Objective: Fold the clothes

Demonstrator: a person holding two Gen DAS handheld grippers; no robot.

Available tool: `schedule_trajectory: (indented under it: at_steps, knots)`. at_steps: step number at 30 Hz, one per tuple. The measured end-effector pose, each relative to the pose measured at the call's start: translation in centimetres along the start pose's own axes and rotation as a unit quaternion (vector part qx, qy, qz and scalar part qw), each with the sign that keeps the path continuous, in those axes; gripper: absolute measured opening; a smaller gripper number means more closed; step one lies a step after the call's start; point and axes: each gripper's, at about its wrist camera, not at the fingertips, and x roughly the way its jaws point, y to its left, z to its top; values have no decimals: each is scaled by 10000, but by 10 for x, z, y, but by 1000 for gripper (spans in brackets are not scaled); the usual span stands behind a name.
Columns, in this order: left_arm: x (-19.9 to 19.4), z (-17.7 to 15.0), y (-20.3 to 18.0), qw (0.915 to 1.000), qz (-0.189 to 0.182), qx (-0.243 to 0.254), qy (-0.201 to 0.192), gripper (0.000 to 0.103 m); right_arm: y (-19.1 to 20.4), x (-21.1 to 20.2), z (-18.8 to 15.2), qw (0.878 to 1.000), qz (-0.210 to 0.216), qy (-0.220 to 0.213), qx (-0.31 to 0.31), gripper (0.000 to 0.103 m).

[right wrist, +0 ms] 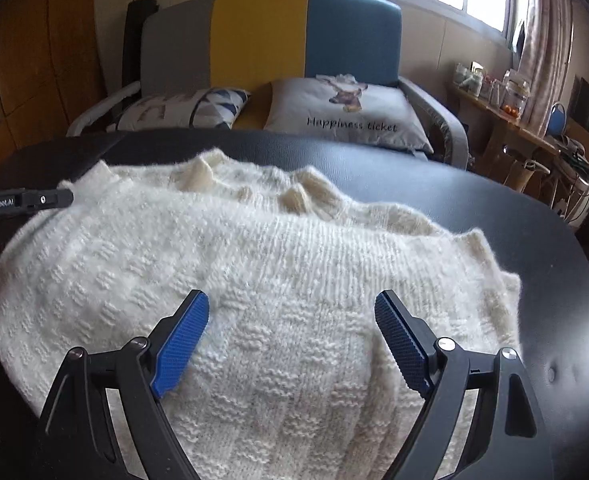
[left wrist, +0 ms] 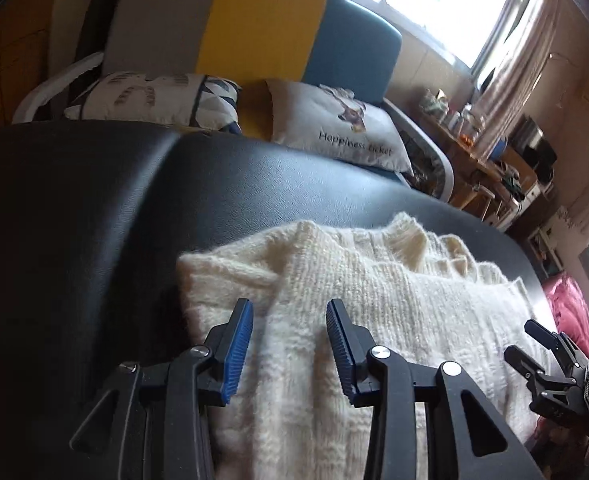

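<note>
Cream knit sweater [right wrist: 230, 264], laid flat on black tabletop [right wrist: 494, 216]: judged soft, light, stretchy, best taken at hem or shoulder edge; left tongs [left wrist: 290, 344] and right tongs [right wrist: 292, 340] held agape above it, empty.

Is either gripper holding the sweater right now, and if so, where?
Neither. Left gripper and right gripper both stand open above the cream sweater, with nothing pinched between their fingers.

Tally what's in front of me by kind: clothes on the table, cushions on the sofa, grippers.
Sweater: 1
Cushions: 2, patterned and "Happiness ticket"
Grippers: 2, left and right
Total: 5
</note>
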Motion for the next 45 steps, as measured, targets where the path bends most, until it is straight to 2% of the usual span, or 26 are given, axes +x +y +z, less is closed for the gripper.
schedule_trajectory:
  at_steps: [2, 6, 10, 12, 14, 19, 24, 27, 32, 40, 45]
  knots:
    - [-10, 1, 2, 9998, 64, 22, -186, 39, 1, -8, 3, 9999, -28, -108, -26, 88]
    - [-11, 16, -14, 9988, -178, 354, -272, 39, -1, -7, 8, 9998, -186, -78, -87, 88]
    - [13, 30, -41, 9964, -221, 813, -21, 39, -8, 8, 8, 9994, -321, 154, 0, 88]
    - [34, 29, -47, 9950, 28, 951, 312, 39, -11, 17, 4, 9991, -306, 288, 54, 88]
    - [50, 25, -41, 9946, 69, 861, 574, 39, -13, 23, -1, 9990, -247, 368, 83, 88]
    - [26, 23, -28, 9978, -178, 543, 324, 39, -18, 18, -1, 9994, -144, 257, 162, 88]
    - [-18, 8, 11, 9994, -312, 158, 20, 39, -15, -6, -7, 9999, 59, 7, 149, 88]
    - [-35, -3, 42, 9987, -486, -106, 91, 43, -12, -15, -16, 9997, 198, -1, 147, 88]
    - [-40, -22, 71, 9971, -596, -321, 344, 45, -3, -15, -30, 9998, 109, 171, 25, 88]
    - [-21, -31, 73, 9831, -1525, -765, 666, 47, 7, -16, -29, 9995, 33, 269, -169, 88]
    - [-11, -31, 91, 9619, -2205, -1371, 856, 48, 13, -17, -29, 9990, -1, 304, -336, 88]
